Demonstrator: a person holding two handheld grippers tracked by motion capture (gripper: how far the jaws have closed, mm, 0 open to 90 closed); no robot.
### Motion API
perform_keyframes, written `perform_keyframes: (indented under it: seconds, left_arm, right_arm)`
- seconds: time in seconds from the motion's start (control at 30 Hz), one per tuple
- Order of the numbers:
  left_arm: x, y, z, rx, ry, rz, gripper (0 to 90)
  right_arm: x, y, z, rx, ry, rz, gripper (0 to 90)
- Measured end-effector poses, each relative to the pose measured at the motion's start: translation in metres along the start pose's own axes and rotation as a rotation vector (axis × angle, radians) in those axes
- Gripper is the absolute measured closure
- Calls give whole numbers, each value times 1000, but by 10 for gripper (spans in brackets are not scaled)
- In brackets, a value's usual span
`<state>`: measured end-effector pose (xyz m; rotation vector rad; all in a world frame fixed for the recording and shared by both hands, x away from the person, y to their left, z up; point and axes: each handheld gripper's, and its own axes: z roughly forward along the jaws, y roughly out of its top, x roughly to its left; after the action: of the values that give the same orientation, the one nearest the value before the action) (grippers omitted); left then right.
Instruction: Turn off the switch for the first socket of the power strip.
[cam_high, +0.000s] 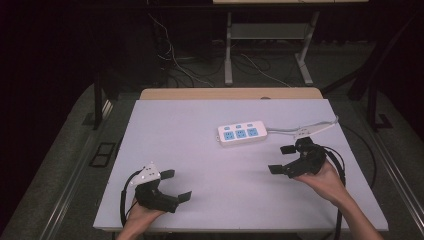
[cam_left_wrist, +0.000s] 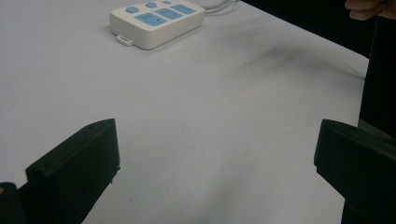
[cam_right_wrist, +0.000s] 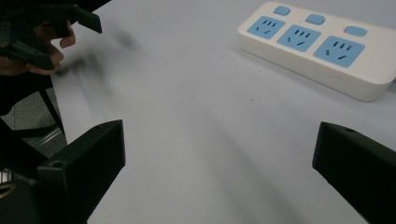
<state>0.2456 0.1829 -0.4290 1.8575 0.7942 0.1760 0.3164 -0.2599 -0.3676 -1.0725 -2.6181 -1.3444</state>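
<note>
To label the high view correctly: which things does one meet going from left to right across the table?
left gripper → power strip → right gripper → the strip's white cable, running off toward the table's right edge.

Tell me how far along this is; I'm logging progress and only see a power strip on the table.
Nothing looks done yet. The power strip lies flat with all three sockets empty, its cable running off to the right. Both the left tongs and the right tongs are open, holding nothing and clear of the strip; the right is nearer. Any handling of the strip remains.
</note>
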Motion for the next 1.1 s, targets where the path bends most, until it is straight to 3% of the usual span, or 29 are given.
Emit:
perform_keyframes:
  seconds: [0.37,1.1]
  left_arm:
    - [1,0,1,2,-2,-3,0]
    - [1,0,1,4,-6,-1,0]
  right_arm:
    - [-10,15,7,10,0,12,23]
    - [-17,55,25,39,1,-17,23]
